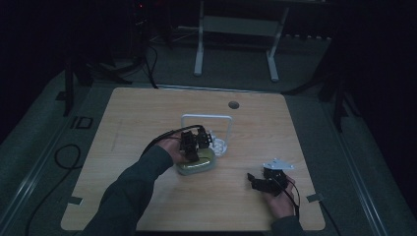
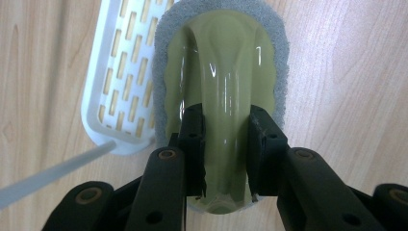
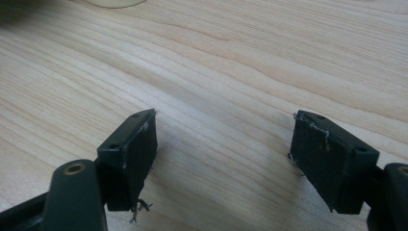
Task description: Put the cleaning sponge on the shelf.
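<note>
Dim room, pale wooden table [image 1: 147, 206], metal frame legs on the floor behind it. At the left of the high view, the left gripper [image 1: 193, 147] sat over a green scrub brush [image 1: 196, 164] near the table's middle. In the left gripper view the jaws were clenched on the raised green handle of the brush [image 2: 226, 82], pads pressing both its sides, grey scouring pad showing round its edge. The brush lay flat on the wood, just beside and partly touching a white slotted rack [image 2: 120, 82]; whether it overlapped the rack's rim was hard to tell. The rack [image 1: 219, 145] held nothing I could make out, though the high view was dark there. A white wire frame rose behind it. Judged: grasp done, lift and placement still to do, so early in the job. At the right, the right gripper [image 1: 255, 183] rested low near the table's edge, jaws released and wide, bare wood between them.
</note>
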Tool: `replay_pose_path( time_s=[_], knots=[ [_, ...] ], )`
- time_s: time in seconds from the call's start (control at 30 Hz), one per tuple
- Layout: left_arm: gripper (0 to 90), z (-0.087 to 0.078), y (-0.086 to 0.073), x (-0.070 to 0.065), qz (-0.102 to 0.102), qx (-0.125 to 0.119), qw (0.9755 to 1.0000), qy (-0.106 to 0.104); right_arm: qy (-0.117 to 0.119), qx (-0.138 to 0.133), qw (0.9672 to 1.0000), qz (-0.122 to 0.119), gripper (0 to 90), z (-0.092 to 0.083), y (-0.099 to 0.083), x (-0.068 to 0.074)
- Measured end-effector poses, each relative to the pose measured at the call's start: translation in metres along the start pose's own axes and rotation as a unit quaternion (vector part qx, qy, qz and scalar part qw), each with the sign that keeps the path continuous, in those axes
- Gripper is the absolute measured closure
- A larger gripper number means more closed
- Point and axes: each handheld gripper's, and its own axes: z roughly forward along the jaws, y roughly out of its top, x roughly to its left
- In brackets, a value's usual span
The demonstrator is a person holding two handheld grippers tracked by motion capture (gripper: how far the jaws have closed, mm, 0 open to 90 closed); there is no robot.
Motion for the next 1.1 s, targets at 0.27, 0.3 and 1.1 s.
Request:
replay_pose_path(
  time_s=[0.27, 0.3, 1.1],
  knots=[
    [71.6, 0.0006, 0.0009, -0.0013, 0.031, -0.015, 0.9993, 0.018, 0.0, 0.0, 1.0, 0.0, 24.2, 0.0, 0.0, 0.0],
    [71.6, 0.0005, 0.0009, -0.0014, 0.034, -0.015, 0.9991, 0.019, 0.0, 0.0, 1.0, 0.0, 24.2, 0.0, 0.0, 0.0],
    [71.5, 0.0028, 0.0095, 0.001, 0.076, -0.041, 0.9942, 0.064, 0.0, 0.0, 1.0, 0.0, 24.2, 0.0, 0.0, 0.0]
  ],
)
